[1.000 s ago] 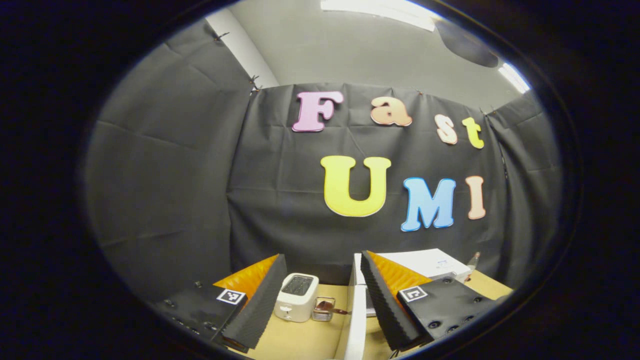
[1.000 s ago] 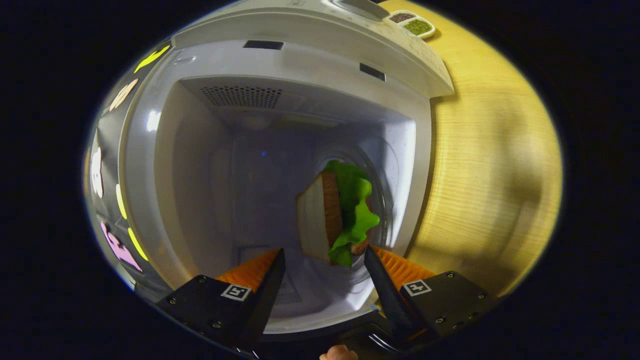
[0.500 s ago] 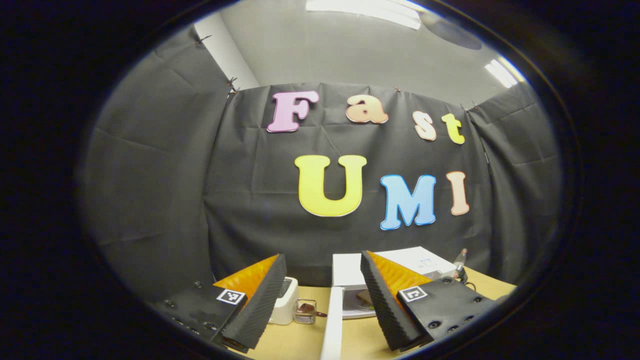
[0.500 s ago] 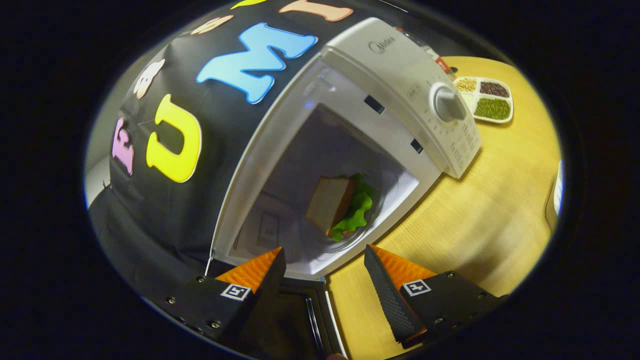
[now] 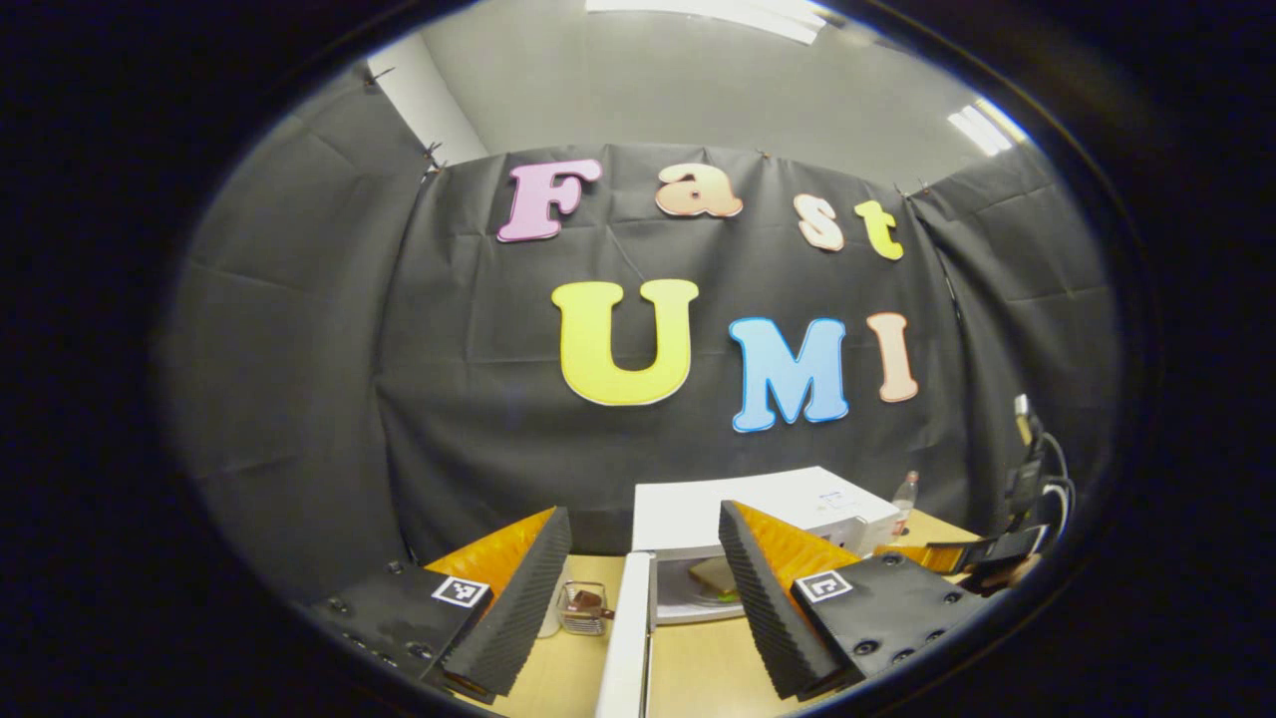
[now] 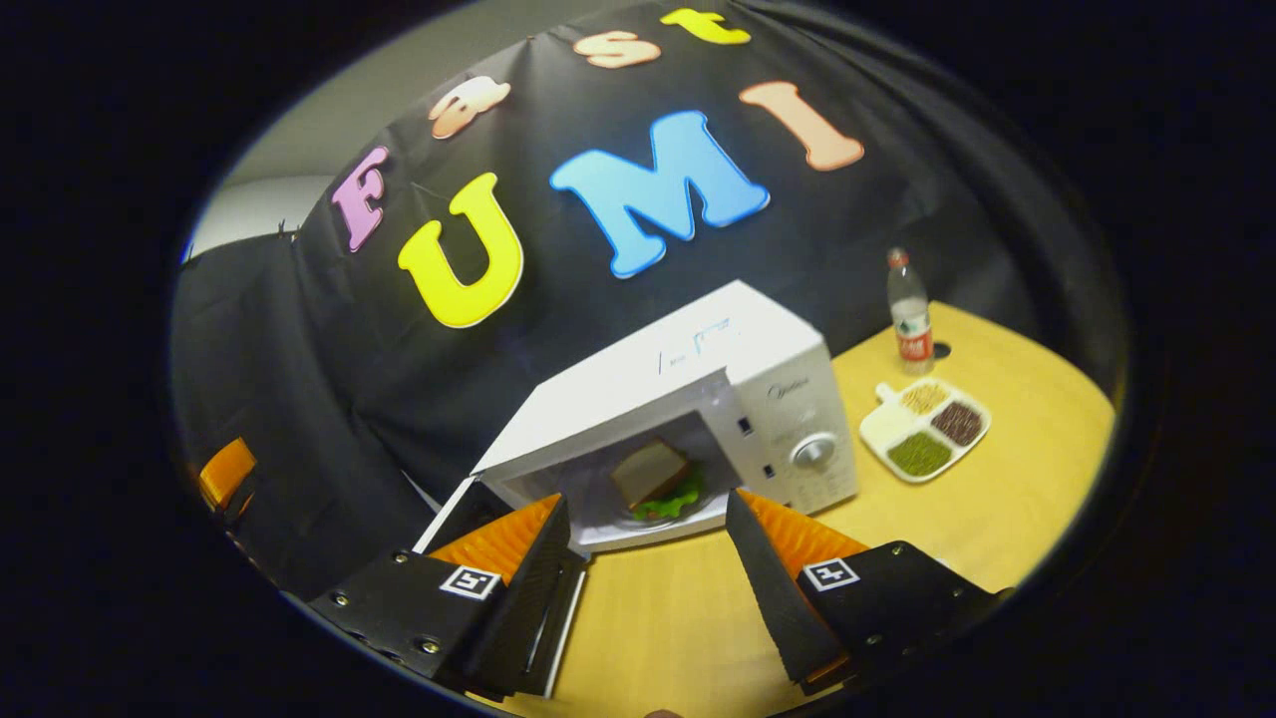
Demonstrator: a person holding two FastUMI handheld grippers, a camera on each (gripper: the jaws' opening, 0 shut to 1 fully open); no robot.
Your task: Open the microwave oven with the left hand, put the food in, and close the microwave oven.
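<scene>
Right gripper view: our right gripper [image 6: 646, 558], open and empty, has backed away; sandwich [image 6: 653, 477] sits inside the microwave [image 6: 698, 399], door [image 5: 626, 638] unclosed.

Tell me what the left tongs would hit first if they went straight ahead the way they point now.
Most likely the edge of the open microwave door, which rises between the open left tongs. Beyond it sits the microwave with the sandwich inside. Depth is hard to judge here.
</scene>
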